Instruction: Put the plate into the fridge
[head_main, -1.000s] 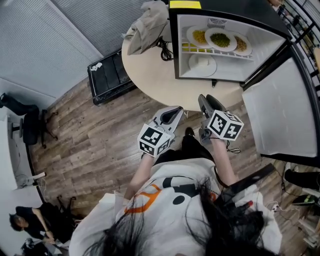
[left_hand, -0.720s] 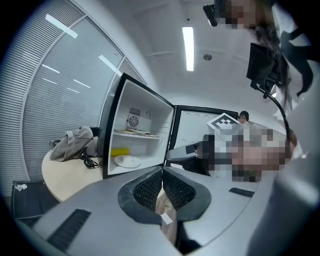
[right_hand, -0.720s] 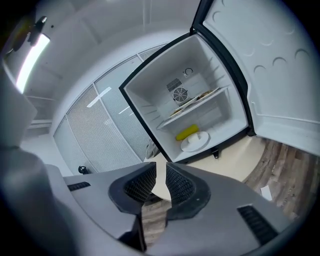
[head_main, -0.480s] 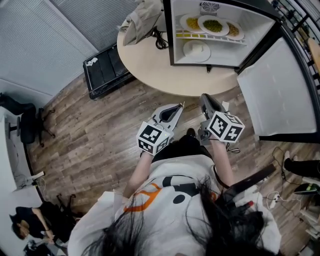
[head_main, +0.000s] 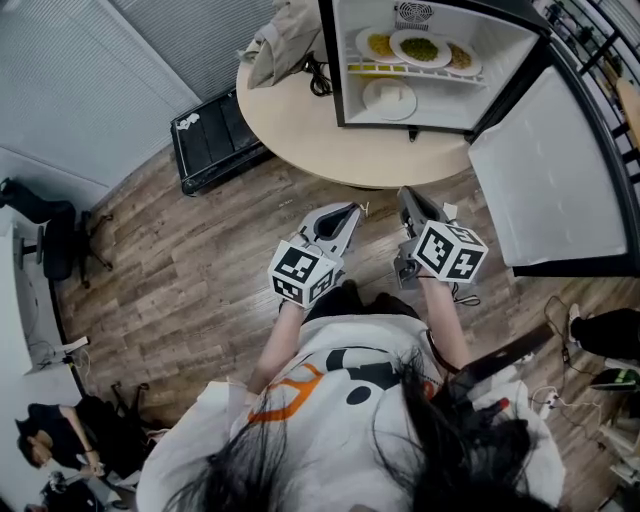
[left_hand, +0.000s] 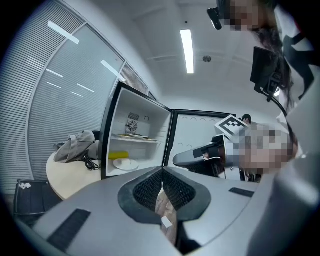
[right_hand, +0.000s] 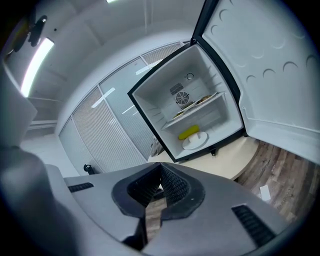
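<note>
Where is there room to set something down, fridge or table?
Top shelf is crowded: three plates. Free: fridge floor right of the white plate, and the table's bare front between fridge and near edge.

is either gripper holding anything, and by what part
Nothing is held. The left gripper is shut and empty; the right gripper has just been closing its jaws, nothing between them.

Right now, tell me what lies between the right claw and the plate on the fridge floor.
Head view: only bare round table lies between the right claw, its jaws just closed on nothing, and the plate.
</note>
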